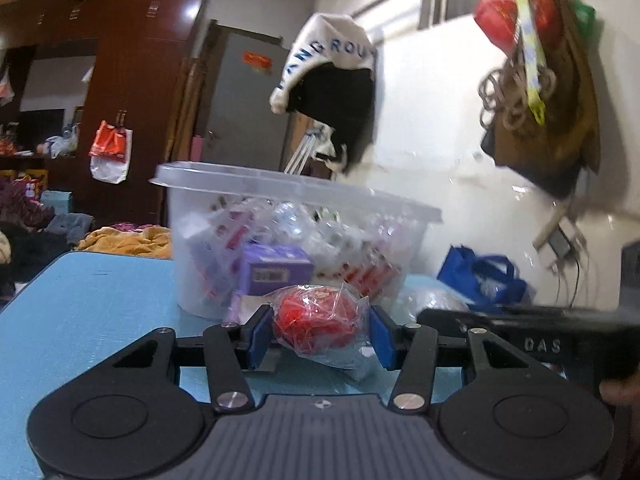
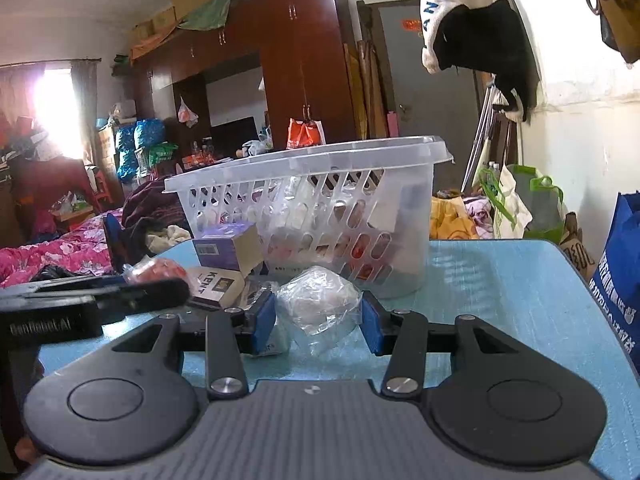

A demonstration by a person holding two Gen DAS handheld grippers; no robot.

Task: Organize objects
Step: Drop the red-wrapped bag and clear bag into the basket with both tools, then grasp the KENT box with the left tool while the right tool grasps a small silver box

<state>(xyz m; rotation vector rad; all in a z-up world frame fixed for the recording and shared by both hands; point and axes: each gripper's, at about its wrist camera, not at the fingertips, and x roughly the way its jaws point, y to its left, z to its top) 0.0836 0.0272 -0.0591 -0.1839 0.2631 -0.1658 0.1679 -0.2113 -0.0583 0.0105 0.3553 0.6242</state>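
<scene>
Left wrist view: left gripper fingers pinch a red wrapped ball; right gripper fingers clamp a clear plastic bundle, both low over the bench. Slick wrap could slip before reaching the far basket.

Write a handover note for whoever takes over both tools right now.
Left tool: pads either side of a red wrapped packet on the blue table; grip not confirmed.
Right tool: around a clear wrapped bundle; grip also unclear.
Basket stands just ahead and already holds packets.
Left: both packets, purple box and Kent box outside the basket.
</scene>
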